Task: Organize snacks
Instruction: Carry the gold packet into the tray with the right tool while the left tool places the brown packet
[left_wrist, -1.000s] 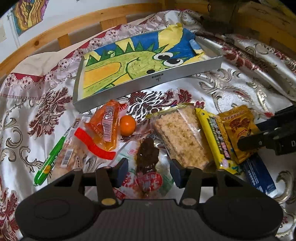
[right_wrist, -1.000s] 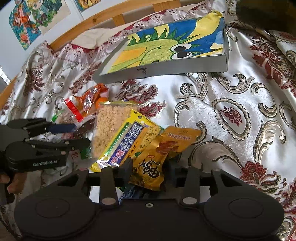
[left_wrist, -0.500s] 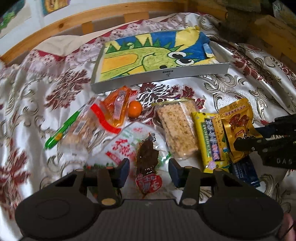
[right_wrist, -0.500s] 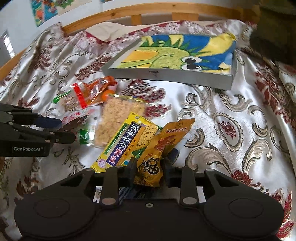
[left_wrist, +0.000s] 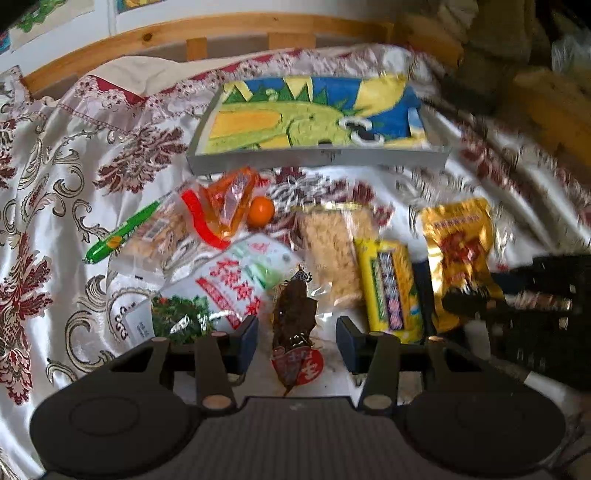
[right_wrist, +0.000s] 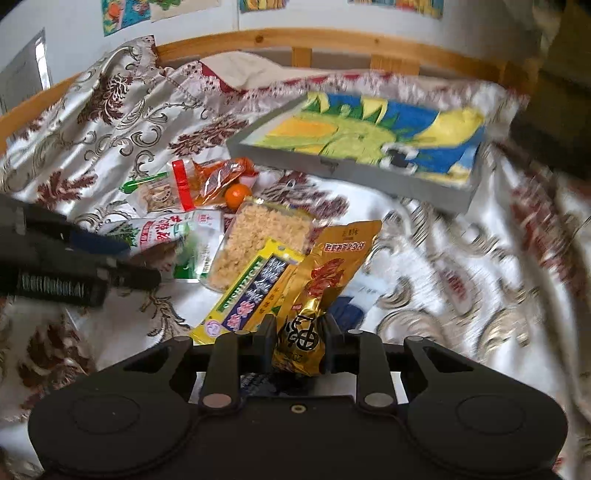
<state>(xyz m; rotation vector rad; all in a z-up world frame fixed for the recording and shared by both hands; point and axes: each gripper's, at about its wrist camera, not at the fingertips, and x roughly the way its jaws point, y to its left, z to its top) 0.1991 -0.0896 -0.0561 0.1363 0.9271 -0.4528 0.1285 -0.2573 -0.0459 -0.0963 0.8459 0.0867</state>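
Observation:
Snack packs lie in a heap on the bedspread below a grey tray (left_wrist: 317, 158) lined with a dinosaur drawing. My left gripper (left_wrist: 295, 339) is open, its jaws on either side of a dark brown snack pack (left_wrist: 293, 321) without pinching it. My right gripper (right_wrist: 300, 341) is shut on the lower end of a gold snack pack (right_wrist: 328, 273), which also shows in the left wrist view (left_wrist: 460, 254). Beside it lie a yellow pack (right_wrist: 251, 295) and a rice-cracker pack (right_wrist: 255, 240).
A white and red pouch (left_wrist: 236, 280), an orange pack (left_wrist: 229, 203), a small orange (left_wrist: 260, 211) and a green pen-like stick (left_wrist: 122, 232) lie at the left of the heap. A wooden bed rail (right_wrist: 332, 46) runs behind the tray (right_wrist: 351, 170).
Both grippers have pulled back and turned, so the heap looks farther away. My right gripper has closed on the gold pack and lifted its lower end. My left gripper stays open.

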